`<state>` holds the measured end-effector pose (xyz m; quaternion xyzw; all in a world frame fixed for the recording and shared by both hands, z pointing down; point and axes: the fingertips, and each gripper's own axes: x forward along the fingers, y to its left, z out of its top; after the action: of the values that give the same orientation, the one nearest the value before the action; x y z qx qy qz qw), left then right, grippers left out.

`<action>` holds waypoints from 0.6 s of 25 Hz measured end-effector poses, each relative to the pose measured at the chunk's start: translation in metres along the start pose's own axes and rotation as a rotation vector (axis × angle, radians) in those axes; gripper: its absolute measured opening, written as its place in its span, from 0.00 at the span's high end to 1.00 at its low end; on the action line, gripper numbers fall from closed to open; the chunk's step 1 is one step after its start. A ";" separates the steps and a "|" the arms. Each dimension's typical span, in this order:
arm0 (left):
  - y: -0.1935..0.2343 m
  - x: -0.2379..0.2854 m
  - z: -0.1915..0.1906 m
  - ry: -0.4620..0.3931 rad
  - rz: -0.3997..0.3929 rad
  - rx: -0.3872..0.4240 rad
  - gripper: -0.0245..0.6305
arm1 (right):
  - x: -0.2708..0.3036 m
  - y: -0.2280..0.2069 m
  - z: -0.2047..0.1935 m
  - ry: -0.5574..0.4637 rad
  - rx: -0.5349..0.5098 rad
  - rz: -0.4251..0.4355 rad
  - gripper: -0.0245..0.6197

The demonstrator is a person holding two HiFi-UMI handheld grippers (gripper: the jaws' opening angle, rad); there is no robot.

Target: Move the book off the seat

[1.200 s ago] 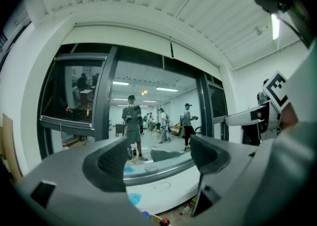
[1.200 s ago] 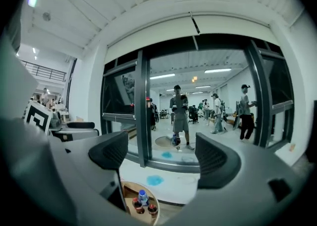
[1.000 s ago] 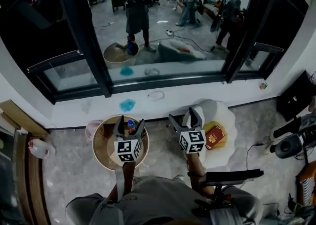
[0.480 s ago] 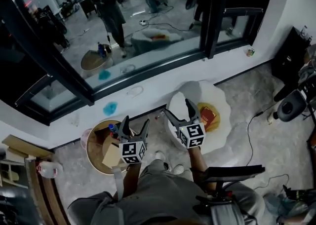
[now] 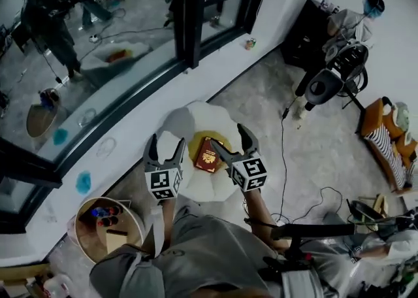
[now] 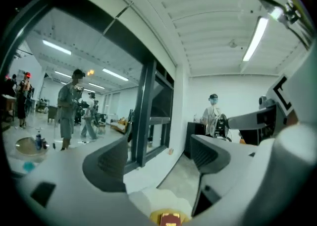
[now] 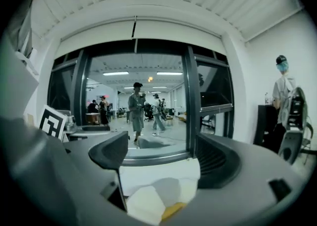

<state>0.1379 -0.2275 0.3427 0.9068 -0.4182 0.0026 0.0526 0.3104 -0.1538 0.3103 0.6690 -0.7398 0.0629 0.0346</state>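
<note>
Two tongs (image 5: 166,141) (image 5: 227,134) gaping, book (image 5: 209,158) on seat (image 5: 189,120)

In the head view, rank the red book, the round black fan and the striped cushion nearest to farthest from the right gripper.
1. Red book, on the seat beside the right gripper.
2. Round black fan, upper right.
3. Striped cushion, far right.

A round wooden tub (image 5: 87,232) (small things lying inside) is sitting beside the long white sill (image 5: 130,130) — a black cabinet (image 5: 307,29) is standing against the wall, well apart.
</note>
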 end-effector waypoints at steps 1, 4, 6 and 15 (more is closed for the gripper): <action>-0.005 0.025 0.014 -0.038 -0.033 -0.006 0.35 | 0.005 -0.020 0.008 0.001 -0.011 -0.034 0.30; -0.017 0.082 0.056 -0.121 -0.139 0.001 0.35 | 0.021 -0.069 0.027 0.004 -0.009 -0.121 0.30; -0.027 0.104 0.076 -0.149 -0.227 0.027 0.35 | 0.026 -0.092 0.039 0.003 -0.002 -0.158 0.30; -0.045 0.138 0.071 -0.061 -0.344 0.313 0.35 | 0.094 -0.128 0.044 0.046 -0.039 -0.049 0.30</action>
<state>0.2594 -0.3101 0.2746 0.9615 -0.2534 0.0308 -0.1015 0.4293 -0.2651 0.2855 0.6845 -0.7233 0.0629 0.0660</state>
